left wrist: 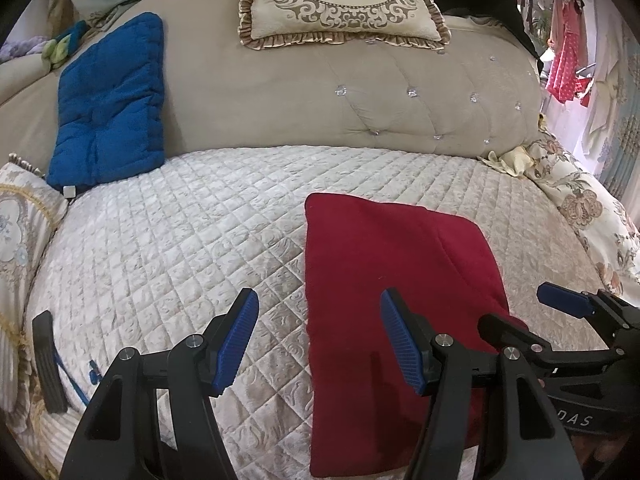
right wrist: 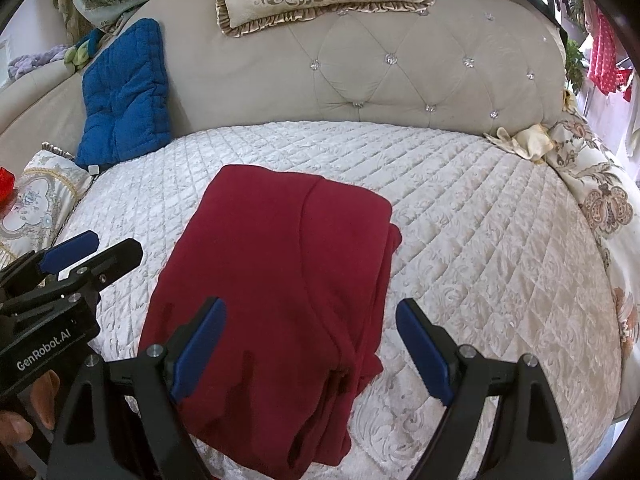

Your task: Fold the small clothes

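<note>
Covering the seat: a pale quilted cover stitched in diamonds spreads across the whole sitting surface.
Backrest: beige tufted upholstery with small crystal buttons rises behind the cover.
Cushions: a blue padded cushion leans against the backrest at the far left; a frilled floral pillow sits on top of the backrest.
Room edge: red garments hang at the far right, beside pale curtains.
Red garment: a dark red cloth lies folded into a rough rectangle on the cover, near its front edge, with one layer's seam running down its middle.
Left gripper: jaws stand apart with nothing between them; its right blue pad hangs over the cloth's left edge, its left pad over bare cover. Whether a pad touches the cloth I cannot tell.
Right gripper: jaws spread wide, gripping nothing; the left finger sits over the red cloth, the right finger over the cover just beside the cloth's right edge.
Hand: fingers grip the left gripper's handle at the lower left of the right wrist view.
</note>
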`<move>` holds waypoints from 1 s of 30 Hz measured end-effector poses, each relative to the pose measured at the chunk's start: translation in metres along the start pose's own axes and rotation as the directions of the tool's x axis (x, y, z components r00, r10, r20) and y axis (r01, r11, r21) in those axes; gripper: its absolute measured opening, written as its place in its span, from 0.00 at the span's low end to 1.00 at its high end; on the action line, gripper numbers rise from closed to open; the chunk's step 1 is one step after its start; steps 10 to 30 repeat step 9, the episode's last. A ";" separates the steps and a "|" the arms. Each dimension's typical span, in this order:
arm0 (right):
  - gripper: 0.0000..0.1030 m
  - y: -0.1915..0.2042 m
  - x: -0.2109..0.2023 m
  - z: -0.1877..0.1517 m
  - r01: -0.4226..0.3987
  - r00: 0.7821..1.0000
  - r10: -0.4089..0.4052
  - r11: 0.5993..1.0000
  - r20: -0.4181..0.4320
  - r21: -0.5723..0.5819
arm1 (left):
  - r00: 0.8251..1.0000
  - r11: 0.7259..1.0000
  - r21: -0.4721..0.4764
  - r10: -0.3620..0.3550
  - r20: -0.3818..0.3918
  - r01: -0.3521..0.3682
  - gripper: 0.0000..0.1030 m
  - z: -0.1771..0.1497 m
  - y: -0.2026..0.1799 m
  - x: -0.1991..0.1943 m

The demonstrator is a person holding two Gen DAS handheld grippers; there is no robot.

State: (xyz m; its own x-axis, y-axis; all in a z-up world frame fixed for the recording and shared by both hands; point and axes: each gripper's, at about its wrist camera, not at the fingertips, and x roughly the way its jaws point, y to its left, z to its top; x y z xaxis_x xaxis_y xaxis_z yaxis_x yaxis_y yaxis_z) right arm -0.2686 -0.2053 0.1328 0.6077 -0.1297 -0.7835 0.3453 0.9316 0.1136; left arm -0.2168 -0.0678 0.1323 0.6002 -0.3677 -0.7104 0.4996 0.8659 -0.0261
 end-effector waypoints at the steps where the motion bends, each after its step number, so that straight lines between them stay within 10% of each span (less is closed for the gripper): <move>1: 0.87 0.000 0.001 0.001 -0.001 1.000 0.001 1.000 -0.003 0.001 | 1.000 1.000 -0.001 -0.001 0.000 0.001 0.41 0.000 0.000 0.001; 30: 0.87 -0.007 0.009 0.002 -0.012 1.000 0.012 1.000 -0.015 0.009 | 0.999 0.999 -0.018 -0.033 -0.006 0.033 0.41 0.002 0.004 0.010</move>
